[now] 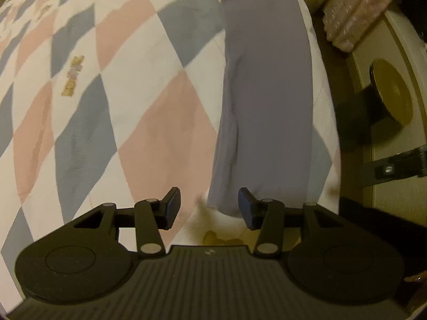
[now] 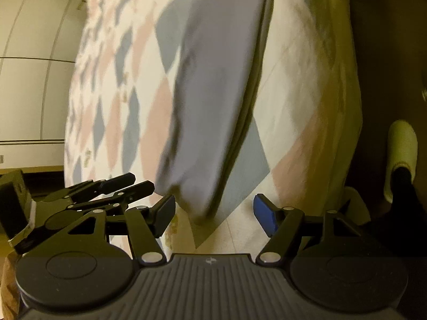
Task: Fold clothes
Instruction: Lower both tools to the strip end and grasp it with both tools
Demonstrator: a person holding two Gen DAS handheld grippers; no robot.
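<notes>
Bedroom setup: bed covered by a quilt (image 1: 138, 122) in a pink, grey-blue and white diamond pattern fills most of both views. I see the task item, a long grey-lavender garment (image 1: 267, 93), lying flat on the quilt as a narrow strip, running from top centre down to lower centre in the left wrist frame, close to the bed's right edge. Same strip in the right wrist view (image 2: 213, 85), top centre to lower centre, motion-blurred, layered edges showing along its right side.

Left gripper (image 1: 209, 208): jaws wide apart, nothing between them. The garment's near end sits just ahead of the right blue pad (image 1: 246, 209); I can't tell if it touches. Right gripper (image 2: 214, 214): jaws also spread wide, holding nothing, the garment's near end just ahead of the gap. The left gripper also shows at lower left of the right wrist frame (image 2: 125, 186), fingers parted, beside the bed edge.

Writing: a small yellowish printed patch on the quilt (image 1: 72, 76), centre left, too blurred to read. Small pale logo mark on each gripper body, no legible text.

Background: pale cabinet panels (image 2: 32, 53) at upper left in the right wrist view; pink textured fabric (image 1: 355, 8) at upper right in the left wrist view; a pale green slipper (image 2: 401, 154) at right edge.
</notes>
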